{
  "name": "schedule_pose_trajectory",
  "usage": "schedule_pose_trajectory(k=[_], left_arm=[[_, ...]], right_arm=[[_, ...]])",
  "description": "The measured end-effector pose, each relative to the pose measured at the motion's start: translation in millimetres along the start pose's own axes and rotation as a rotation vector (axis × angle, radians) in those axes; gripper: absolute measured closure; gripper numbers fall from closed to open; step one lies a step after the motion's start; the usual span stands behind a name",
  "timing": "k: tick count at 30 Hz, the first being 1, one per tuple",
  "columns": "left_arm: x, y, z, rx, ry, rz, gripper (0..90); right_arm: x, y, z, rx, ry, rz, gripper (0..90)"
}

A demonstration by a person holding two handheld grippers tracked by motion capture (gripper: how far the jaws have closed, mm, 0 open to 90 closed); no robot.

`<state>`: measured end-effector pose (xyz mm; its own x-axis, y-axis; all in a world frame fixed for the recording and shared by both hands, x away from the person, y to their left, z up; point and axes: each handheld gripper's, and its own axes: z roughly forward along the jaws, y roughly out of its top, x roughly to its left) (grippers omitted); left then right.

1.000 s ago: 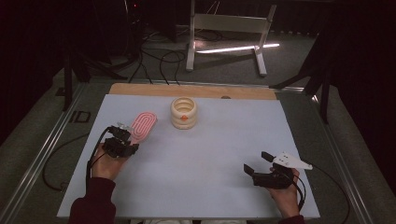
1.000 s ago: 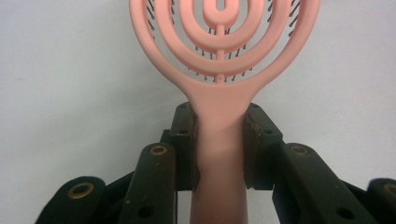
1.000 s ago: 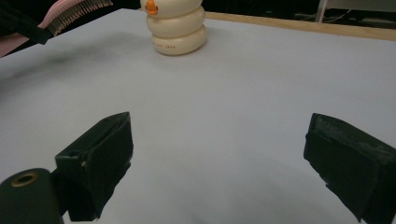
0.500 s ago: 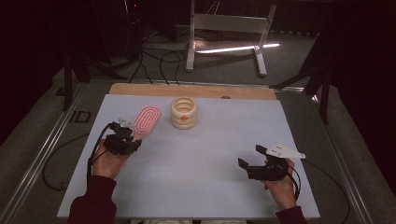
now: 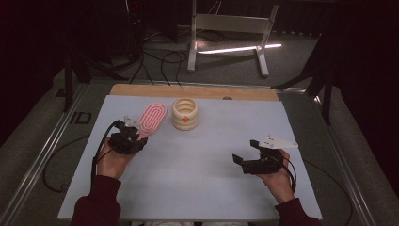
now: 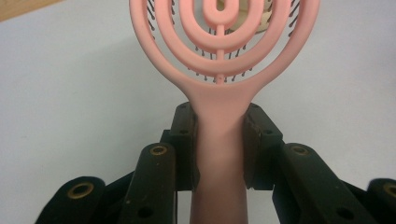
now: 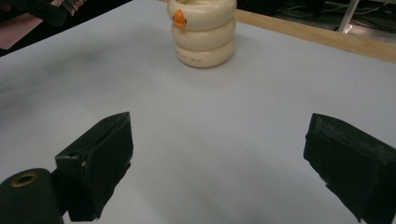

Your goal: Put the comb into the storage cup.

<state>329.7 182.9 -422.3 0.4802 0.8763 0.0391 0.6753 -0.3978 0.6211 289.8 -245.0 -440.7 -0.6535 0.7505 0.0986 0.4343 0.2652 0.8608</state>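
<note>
Above pale table, left hand-held gripper [image 6: 219, 154] clamps pink hairbrush [image 6: 219, 70].

Left gripper view: top edge is cutting off the pink brush [image 6: 219, 56] head, bottom edge is cutting its handle; brush is hiding most of the cream ring stack [image 6: 261, 16] behind it. Right gripper view: top edge is clipping that stack; lettering on its lowest ring is too small to read.

The left gripper [image 6: 219, 154] clamps the pink brush [image 6: 219, 70] by its handle — pads [image 6: 183, 149] pressed on both sides. The looped head rises over the pale table [image 6: 70, 93] — dark bristles showing through.
</note>
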Motion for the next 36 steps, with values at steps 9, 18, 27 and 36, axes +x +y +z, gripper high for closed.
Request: schedule_pose_trajectory(k=[9,18,27,36], left_arm=[[-6.2,3.9,-3.3,-0.022,-0.016,0.013,69.9],[-12.5,8.5,-5.9,-0.032,-0.026,0.037,69.9],[-19.9,12.6,-7.4,-0.043,-0.033,0.06,69.9],[-28.9,18.7,-8.5,-0.056,-0.042,0.092,69.9]], right_arm=[[0.5,18.7,2.2,-0.012,0.017,-0.011,8.2],[4.3,36.9,10.8,-0.016,0.034,-0.027,8.2],[9.7,46.8,20.7,-0.034,0.058,-0.02,8.2],[10.2,59.2,26.9,-0.055,0.09,0.013,8.2]])
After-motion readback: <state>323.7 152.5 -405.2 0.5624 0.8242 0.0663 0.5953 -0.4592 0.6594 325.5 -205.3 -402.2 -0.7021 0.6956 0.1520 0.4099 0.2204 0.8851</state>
